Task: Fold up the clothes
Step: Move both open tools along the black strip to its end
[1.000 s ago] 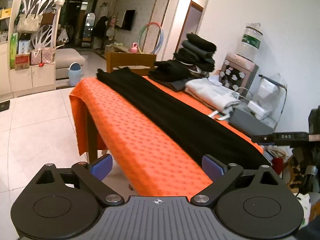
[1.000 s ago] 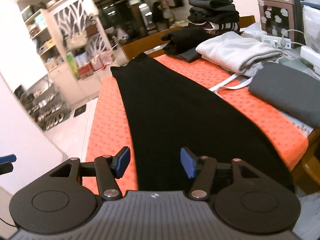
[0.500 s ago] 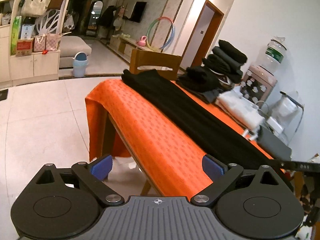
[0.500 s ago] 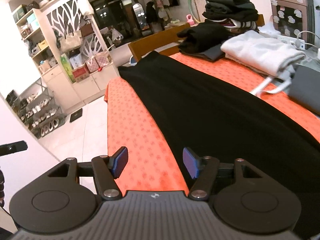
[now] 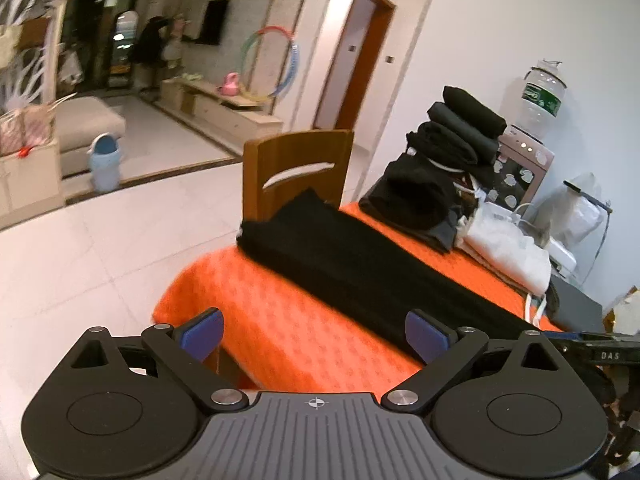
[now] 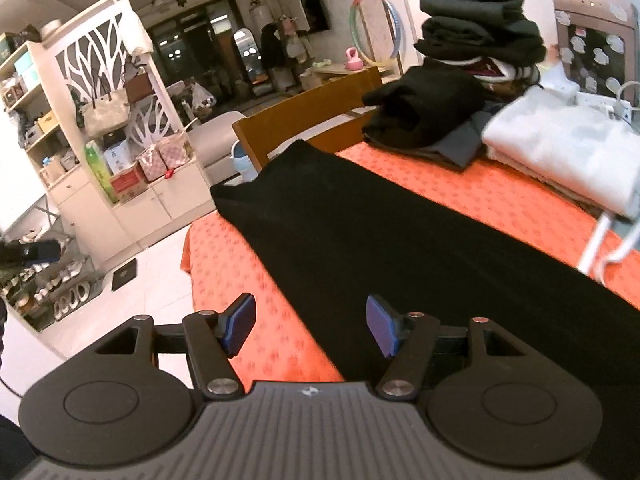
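Black garment (image 6: 400, 240) flat along orange surface (image 5: 280, 320); both grippers pulled back toward near end, jaws apart, empty.

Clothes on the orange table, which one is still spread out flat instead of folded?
The long black garment, lying flat along the tablecloth toward the wooden chair. The others sit folded or bunched behind it.

An orange-clothed table (image 6: 460, 196) bears a long black garment (image 6: 400, 240) and folded clothes (image 6: 560, 156).

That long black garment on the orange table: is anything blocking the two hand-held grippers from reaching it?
Nothing visible. The long black garment lies flat; the right hand-held gripper and left hand-held gripper are open before it.
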